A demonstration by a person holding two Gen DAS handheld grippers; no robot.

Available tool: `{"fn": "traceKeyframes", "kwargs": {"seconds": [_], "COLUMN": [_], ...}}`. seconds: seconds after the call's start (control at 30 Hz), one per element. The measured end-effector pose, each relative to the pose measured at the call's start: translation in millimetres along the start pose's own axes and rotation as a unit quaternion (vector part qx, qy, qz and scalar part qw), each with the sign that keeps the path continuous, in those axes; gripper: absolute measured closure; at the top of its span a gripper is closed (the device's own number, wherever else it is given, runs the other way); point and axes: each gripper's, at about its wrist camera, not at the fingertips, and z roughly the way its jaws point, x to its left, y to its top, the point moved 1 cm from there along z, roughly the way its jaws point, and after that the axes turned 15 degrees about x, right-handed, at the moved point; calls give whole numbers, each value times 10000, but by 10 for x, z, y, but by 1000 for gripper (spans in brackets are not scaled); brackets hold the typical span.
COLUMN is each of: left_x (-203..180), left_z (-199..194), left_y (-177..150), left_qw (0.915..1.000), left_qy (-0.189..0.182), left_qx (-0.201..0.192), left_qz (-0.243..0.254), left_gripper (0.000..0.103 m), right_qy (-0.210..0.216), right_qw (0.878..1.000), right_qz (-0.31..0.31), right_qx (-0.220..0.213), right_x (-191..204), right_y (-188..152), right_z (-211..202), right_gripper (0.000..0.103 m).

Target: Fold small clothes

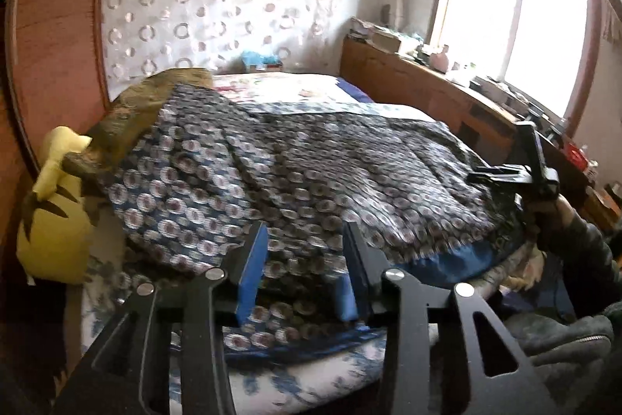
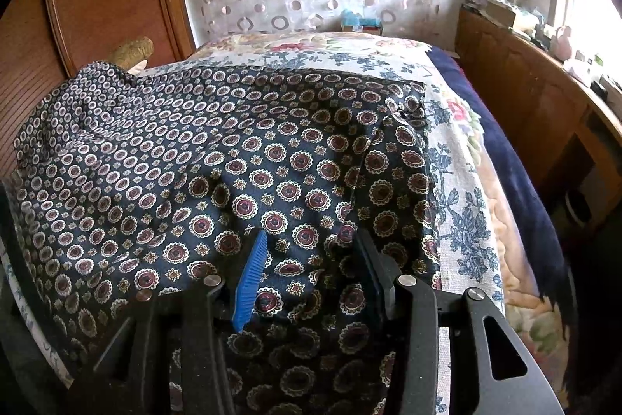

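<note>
A dark blue garment [image 1: 295,162] printed with small round medallions lies spread and rumpled on the bed; the right wrist view shows the garment [image 2: 233,150] with a straight far edge and a square far right corner. My left gripper [image 1: 305,232] hangs over its near edge, blue pads apart, patterned cloth showing between and below them. My right gripper [image 2: 311,240] stands with its jaws apart over the cloth's near right part, cloth bulging between the pads. In the left wrist view the right gripper [image 1: 482,175] sits at the garment's right edge, held by a hand in a dark sleeve [image 1: 583,240].
The bed's floral sheet [image 2: 458,181] shows around the garment, with a dark blue blanket [image 2: 517,158] along its right side. A yellow plush toy [image 1: 54,220] lies at the left by a wooden panel [image 1: 58,45]. A cluttered wooden cabinet [image 1: 427,84] runs under the window.
</note>
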Motion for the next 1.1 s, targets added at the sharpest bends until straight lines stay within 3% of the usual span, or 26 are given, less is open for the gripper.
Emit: {"fn": "traceKeyframes", "kwargs": {"seconds": [0.2,0.53,0.87,1.1], "left_x": [417,1049,1198,1259], "left_z": [31,206,516,510], "left_y": [66,155,101,108], "left_qw": [9984,9895,9878,9865], "left_qy": [453,1056,933,889], "left_qx": [-84,-36,338,264], "left_qz": [-331,-984,-1203,-1351], "left_gripper": [30,29,29,30], "right_qy": [-2,0,15,30], "right_qw": [10000,10000,10000,10000], "right_qz": [-9,-10,-5,-1], "right_qx": [3,3,4,1], "right_x": [8,4,27,27], "right_y": [-1,-4,8,10], "right_z": [5,11,15,19], "right_gripper": [55,54,54,54]}}
